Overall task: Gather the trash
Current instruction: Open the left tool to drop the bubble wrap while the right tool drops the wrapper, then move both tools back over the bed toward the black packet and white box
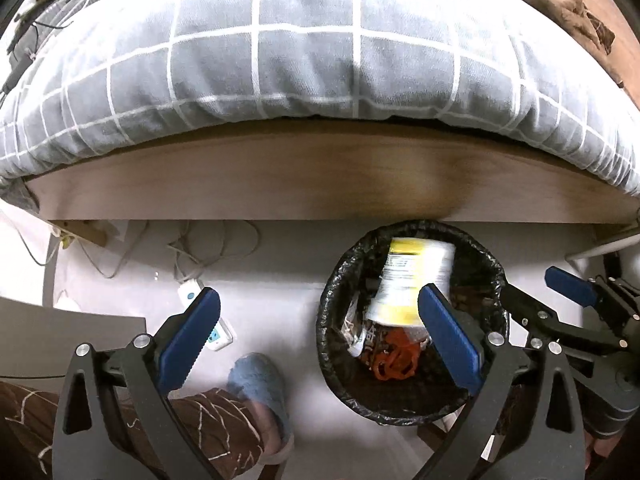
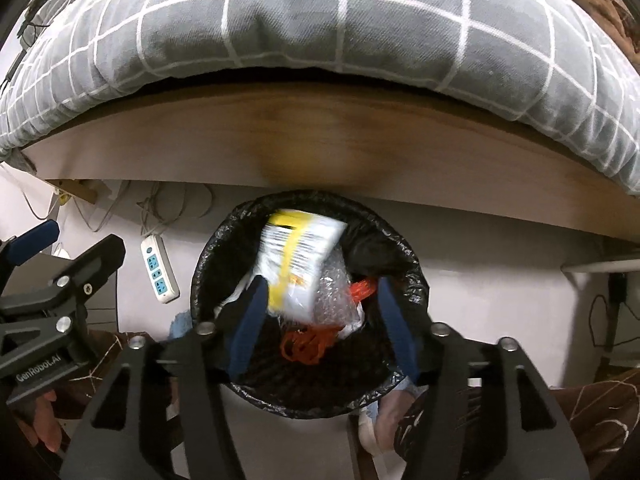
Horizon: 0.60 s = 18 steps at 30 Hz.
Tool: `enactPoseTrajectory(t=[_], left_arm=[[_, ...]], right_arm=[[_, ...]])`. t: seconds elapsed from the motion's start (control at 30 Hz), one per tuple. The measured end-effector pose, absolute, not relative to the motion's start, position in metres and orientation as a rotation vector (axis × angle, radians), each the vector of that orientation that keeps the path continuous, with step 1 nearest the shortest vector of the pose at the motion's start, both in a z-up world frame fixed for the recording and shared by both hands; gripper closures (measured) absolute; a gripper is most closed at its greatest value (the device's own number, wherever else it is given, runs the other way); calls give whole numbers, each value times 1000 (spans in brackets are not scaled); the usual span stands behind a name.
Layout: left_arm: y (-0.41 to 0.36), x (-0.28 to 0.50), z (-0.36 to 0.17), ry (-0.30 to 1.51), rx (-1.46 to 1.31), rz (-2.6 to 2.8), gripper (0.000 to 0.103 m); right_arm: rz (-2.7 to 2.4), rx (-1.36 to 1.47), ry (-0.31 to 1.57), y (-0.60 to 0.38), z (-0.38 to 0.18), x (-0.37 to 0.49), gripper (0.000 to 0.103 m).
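A round bin [image 2: 208, 256] with a black liner stands on the floor against the bed frame. Inside it a blurred yellow and white packet [image 2: 298, 252] lies tilted over bubble wrap [image 2: 336, 296] and an orange net [image 2: 308, 344]. My right gripper [image 2: 322, 282] points down over the bin, open, its blue pads clear of the packet. My left gripper [image 1: 320, 292] stands wide open with nothing between its fingers, its right finger over the bin [image 1: 400, 412] and its left finger over bare floor. The left wrist view also shows the packet [image 1: 412, 276] and the right gripper [image 1: 536, 288].
A grey checked duvet [image 1: 320, 40] hangs over the wooden bed frame [image 1: 320, 176] just behind the bin. A white power strip [image 2: 160, 272] and cables lie on the floor to the left. A person's foot in a blue slipper [image 1: 260, 392] stands beside the bin.
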State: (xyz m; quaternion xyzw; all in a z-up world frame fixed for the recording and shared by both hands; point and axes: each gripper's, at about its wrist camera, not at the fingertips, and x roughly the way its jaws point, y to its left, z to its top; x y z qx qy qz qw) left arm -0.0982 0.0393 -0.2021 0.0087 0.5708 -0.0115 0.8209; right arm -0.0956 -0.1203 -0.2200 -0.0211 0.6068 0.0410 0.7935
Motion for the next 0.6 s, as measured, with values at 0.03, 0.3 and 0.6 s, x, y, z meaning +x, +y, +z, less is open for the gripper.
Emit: enactPoseTrajectory(t=[0.03, 0.3, 0.6], left_arm=[[39, -99, -200, 1211, 20, -24, 6], [43, -100, -182, 1171, 20, -14, 6], [44, -99, -153, 1100, 17, -26, 6]], right_arm=[[88, -45, 1300, -122, -218, -96, 39], [80, -69, 1239, -125, -203, -97, 16], [52, -104, 1133, -131, -165, -99, 7]])
